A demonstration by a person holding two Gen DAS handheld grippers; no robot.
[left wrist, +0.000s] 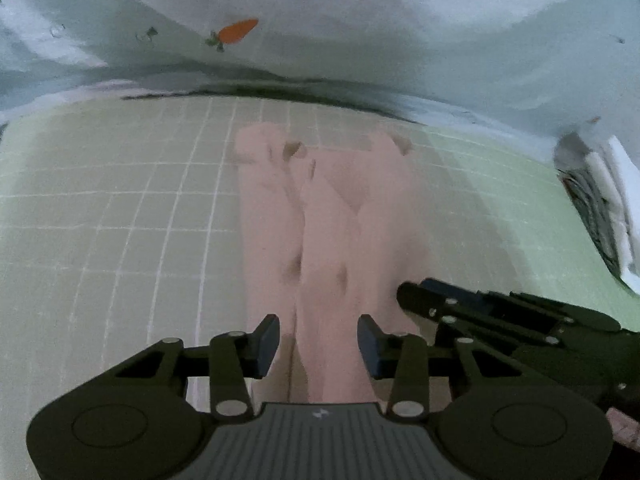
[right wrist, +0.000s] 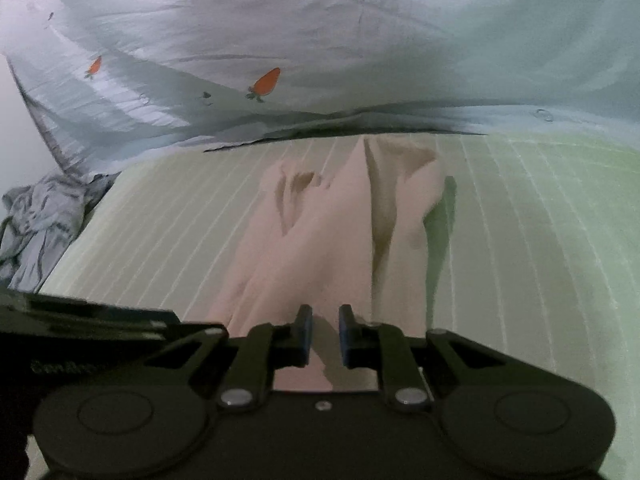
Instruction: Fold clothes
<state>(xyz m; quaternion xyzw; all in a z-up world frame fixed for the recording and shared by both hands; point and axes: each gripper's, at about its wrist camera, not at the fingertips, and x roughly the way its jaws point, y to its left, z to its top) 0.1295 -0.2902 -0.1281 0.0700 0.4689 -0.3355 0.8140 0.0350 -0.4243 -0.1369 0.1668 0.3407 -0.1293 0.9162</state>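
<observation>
- Hanging bunched over the green grid mat [left wrist: 120, 208], the pink garment [left wrist: 328, 216] is pinched by the right gripper [right wrist: 325, 332].
- Left gripper [left wrist: 318, 344] is held apart around cloth; uneven folding is risked.

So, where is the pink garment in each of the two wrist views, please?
Left wrist view: the pink garment runs up the centre of the green grid mat, from between the open left gripper toward the carrot-print sheet.
Right wrist view: the pink garment lies centre, rising from the right gripper, whose fingers close on its near edge.
Shared landmark: the orange carrot above the mat's far edge.
</observation>
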